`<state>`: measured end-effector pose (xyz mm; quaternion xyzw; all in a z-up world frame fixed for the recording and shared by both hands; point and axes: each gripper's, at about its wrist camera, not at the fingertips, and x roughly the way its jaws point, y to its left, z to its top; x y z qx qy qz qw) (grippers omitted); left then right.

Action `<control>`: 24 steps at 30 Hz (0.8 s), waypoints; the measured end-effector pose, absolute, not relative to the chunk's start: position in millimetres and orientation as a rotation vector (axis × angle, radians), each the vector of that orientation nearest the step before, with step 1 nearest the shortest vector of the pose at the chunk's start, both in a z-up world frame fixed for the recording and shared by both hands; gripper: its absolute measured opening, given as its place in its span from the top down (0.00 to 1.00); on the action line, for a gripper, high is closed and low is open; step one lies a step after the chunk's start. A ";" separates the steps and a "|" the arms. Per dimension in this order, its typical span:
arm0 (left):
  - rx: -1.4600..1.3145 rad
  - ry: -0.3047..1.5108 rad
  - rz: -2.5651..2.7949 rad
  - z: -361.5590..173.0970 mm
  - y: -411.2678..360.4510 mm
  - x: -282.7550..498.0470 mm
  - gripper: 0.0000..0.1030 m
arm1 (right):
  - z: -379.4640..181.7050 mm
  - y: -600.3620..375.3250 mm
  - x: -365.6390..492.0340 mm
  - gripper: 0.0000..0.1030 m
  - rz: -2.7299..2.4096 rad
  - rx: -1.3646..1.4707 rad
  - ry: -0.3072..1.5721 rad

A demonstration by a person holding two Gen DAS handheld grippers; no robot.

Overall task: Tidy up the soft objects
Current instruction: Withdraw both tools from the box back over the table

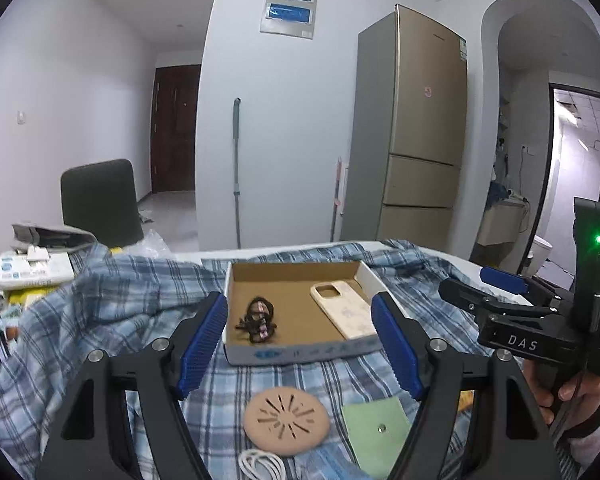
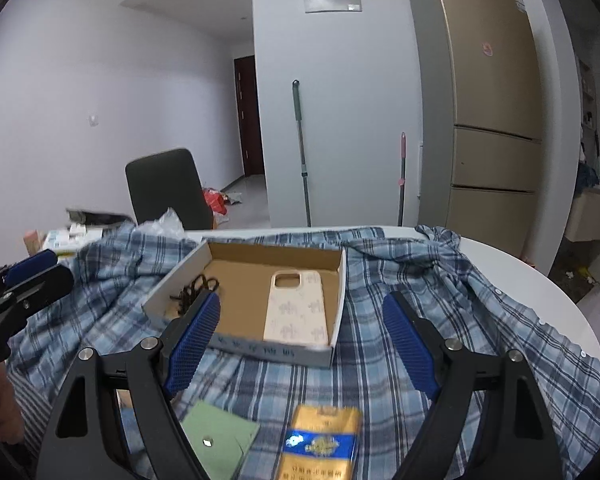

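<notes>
A shallow cardboard box (image 1: 236, 280) (image 2: 340, 292) sits on a blue plaid shirt (image 1: 112, 304) (image 2: 440, 280). In it lie a cream phone case (image 1: 346, 310) (image 2: 296, 312) and a bundle of dark hair ties (image 1: 258, 320) (image 2: 192, 292). In front of the box lie a tan slotted round pad (image 1: 286, 420), a green pouch (image 1: 376, 432) (image 2: 220, 440), a white cable coil (image 1: 262, 466) and a gold and blue packet (image 2: 322, 444). My left gripper (image 1: 300, 344) is open and empty, just in front of the box. My right gripper (image 2: 302, 340) is open and empty, to the box's right; it also shows in the left wrist view (image 1: 500, 296).
The shirt covers a white round table (image 2: 540, 292). Papers and boxes (image 1: 32, 268) are piled at the table's left. A dark chair (image 1: 100, 204) stands behind it. A fridge (image 1: 412, 132) and two mop handles (image 1: 236, 172) stand against the far wall.
</notes>
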<state>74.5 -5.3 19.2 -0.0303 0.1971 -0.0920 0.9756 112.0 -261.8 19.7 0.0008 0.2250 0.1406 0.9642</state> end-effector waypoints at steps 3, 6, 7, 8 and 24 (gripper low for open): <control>-0.061 0.421 -0.186 4.5 -5.5 74.9 0.26 | 5.1 -260.7 110.6 0.20 0.277 0.000 0.472; -0.052 0.443 -0.178 -10.9 -7.1 77.4 0.26 | -6.6 -260.3 115.5 0.20 0.261 0.003 0.501; -0.048 0.448 -0.179 -13.6 -6.8 77.8 0.26 | -6.9 -261.4 117.0 0.20 0.265 0.010 0.507; -0.054 0.454 -0.184 -14.3 -6.1 78.6 0.26 | -7.7 -262.5 117.2 0.20 0.261 0.014 0.509; -0.087 0.713 -0.189 -42.2 4.9 117.2 0.26 | -14.6 -259.7 124.2 0.20 0.262 0.001 0.560</control>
